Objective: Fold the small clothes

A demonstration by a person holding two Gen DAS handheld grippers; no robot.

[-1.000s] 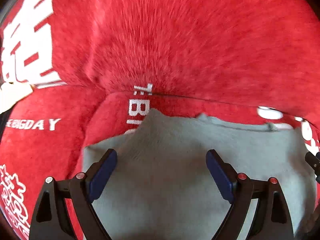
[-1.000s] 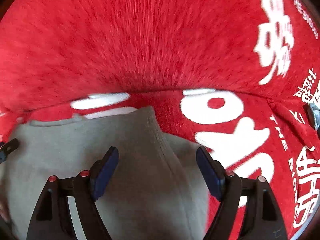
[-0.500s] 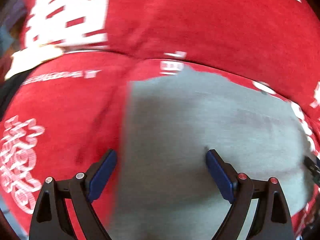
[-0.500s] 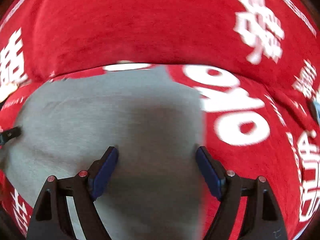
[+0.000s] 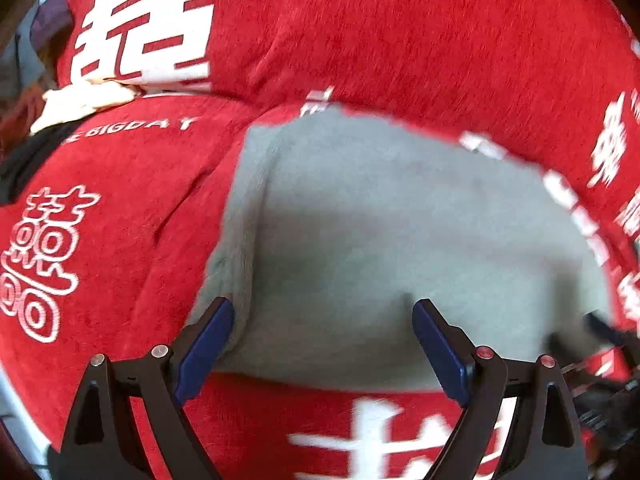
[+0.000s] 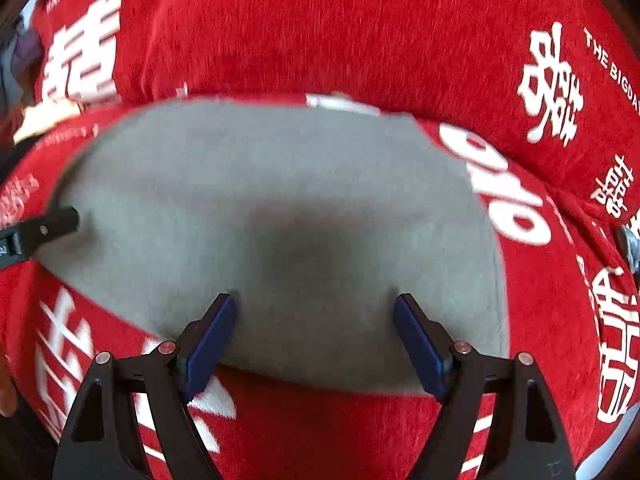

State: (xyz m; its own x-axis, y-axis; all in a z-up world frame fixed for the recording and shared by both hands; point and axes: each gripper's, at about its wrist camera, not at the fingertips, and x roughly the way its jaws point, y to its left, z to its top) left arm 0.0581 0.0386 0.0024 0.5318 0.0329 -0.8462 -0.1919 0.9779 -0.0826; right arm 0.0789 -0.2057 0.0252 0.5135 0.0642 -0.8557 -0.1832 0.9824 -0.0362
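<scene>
A small grey garment (image 5: 400,220) lies folded flat on a red sofa seat; the right wrist view shows the same grey garment (image 6: 280,200) as a broad rectangle. My left gripper (image 5: 323,320) hovers over its near left edge, jaws wide open with nothing between the blue pads. My right gripper (image 6: 315,314) hangs over the near right part of the cloth, also open and empty. The tip of the left gripper (image 6: 44,228) pokes in at the left of the right wrist view, and the right gripper's finger (image 5: 608,330) shows at the right edge of the left wrist view.
The red sofa cover (image 5: 400,40) with white characters and lettering spreads under and behind the garment, its backrest (image 6: 320,28) rising at the far side. A cream cloth (image 5: 84,100) and dark items sit at the far left end of the seat.
Both grippers have drawn back toward the seat's front edge, so the whole grey garment now lies ahead of them and red seat shows under the fingers. The jaws stayed open.
</scene>
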